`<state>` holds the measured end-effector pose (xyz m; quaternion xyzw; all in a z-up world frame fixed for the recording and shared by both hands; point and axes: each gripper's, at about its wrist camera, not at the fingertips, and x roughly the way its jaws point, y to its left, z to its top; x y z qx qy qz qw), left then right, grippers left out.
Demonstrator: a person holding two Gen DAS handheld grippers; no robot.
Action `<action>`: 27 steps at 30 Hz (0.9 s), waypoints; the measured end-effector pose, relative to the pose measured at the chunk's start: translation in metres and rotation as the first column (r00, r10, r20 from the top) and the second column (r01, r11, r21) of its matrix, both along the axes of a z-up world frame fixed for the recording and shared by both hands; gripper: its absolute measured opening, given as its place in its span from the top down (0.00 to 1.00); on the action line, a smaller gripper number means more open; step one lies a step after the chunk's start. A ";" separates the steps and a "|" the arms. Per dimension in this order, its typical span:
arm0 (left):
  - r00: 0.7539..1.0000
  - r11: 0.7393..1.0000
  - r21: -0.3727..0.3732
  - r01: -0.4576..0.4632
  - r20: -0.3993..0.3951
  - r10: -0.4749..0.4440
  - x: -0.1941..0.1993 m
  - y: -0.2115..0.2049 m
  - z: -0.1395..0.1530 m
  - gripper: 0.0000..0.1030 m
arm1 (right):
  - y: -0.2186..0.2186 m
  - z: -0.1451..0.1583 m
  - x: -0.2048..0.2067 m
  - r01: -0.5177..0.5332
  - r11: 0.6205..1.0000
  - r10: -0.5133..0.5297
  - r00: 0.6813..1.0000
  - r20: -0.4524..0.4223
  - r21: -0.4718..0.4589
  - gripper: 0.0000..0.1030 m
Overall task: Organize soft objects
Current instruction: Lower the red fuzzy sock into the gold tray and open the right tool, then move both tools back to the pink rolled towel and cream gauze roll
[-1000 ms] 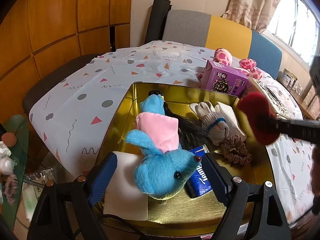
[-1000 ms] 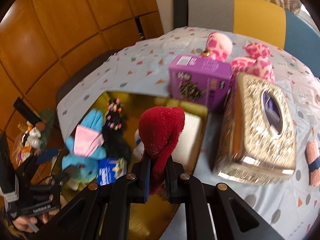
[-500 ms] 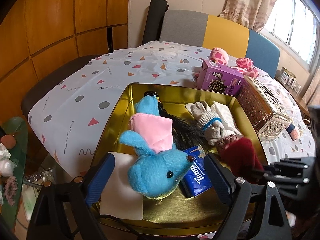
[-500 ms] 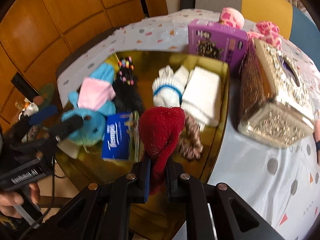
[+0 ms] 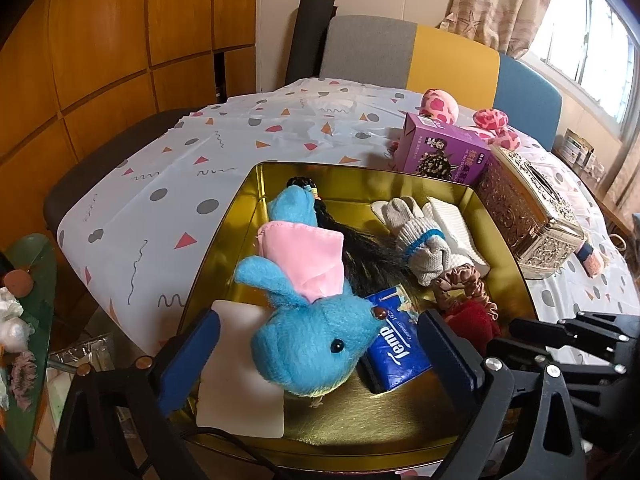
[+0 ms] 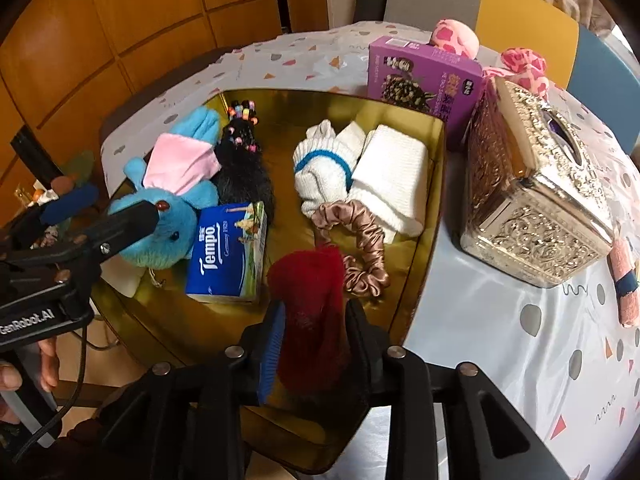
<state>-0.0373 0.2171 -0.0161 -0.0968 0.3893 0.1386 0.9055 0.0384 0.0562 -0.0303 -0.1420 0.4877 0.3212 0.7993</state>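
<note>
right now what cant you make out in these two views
- Left view: most of the red cloth, behind the left gripper.
- Right view: the cloth's lower end, between the right gripper's jaws.
- Both: white pad partly under the blue plush.
- Pink toys behind the purple box.

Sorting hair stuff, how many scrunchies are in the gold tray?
2: a tan one beside the white cloth, a red one between the right tongs. More may be hidden.

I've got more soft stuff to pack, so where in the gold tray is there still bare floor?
Bare gold shows at the tray's far middle, between the black hairpiece and the white gloves, and along the near edge before the tissue pack. The left, around the blue plush, and the right, with folded cloth and scrunchie, are crowded.
</note>
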 end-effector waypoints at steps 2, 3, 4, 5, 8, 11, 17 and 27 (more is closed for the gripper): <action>1.000 1.000 0.003 0.003 0.001 -0.003 0.000 -0.001 0.001 0.03 | -0.004 0.003 0.002 0.009 1.000 -0.009 1.000 0.000 0.012 0.70; 1.000 1.000 0.005 0.006 0.003 -0.006 -0.001 -0.002 0.001 0.03 | -0.006 0.004 0.003 0.016 1.000 -0.016 1.000 0.002 0.018 0.70; 1.000 1.000 0.006 0.008 0.004 -0.008 0.000 -0.003 0.002 0.03 | -0.009 0.005 0.003 0.023 0.999 -0.023 1.000 0.005 0.025 0.70; 1.000 1.000 0.009 0.010 0.006 -0.011 -0.001 -0.004 0.002 0.03 | -0.011 0.006 0.004 0.029 0.999 -0.029 1.000 0.006 0.032 0.70; 1.000 1.000 0.015 0.019 0.011 -0.019 -0.001 -0.007 0.005 0.03 | -0.020 0.012 0.007 0.052 0.997 -0.053 0.999 0.012 0.053 0.70; 0.999 0.999 0.024 0.026 0.019 -0.026 -0.002 -0.010 0.008 0.03 | -0.028 0.018 0.009 0.064 0.995 -0.066 0.998 0.017 0.082 0.69; 0.998 0.999 0.035 0.040 0.037 -0.041 -0.002 -0.017 0.016 0.04 | -0.048 0.034 0.013 0.093 0.988 -0.099 0.994 0.050 0.121 0.69; 0.989 0.988 0.075 0.133 0.063 -0.137 0.002 -0.047 0.032 0.04 | -0.127 0.036 0.048 0.288 0.952 -0.295 0.954 0.059 0.102 0.69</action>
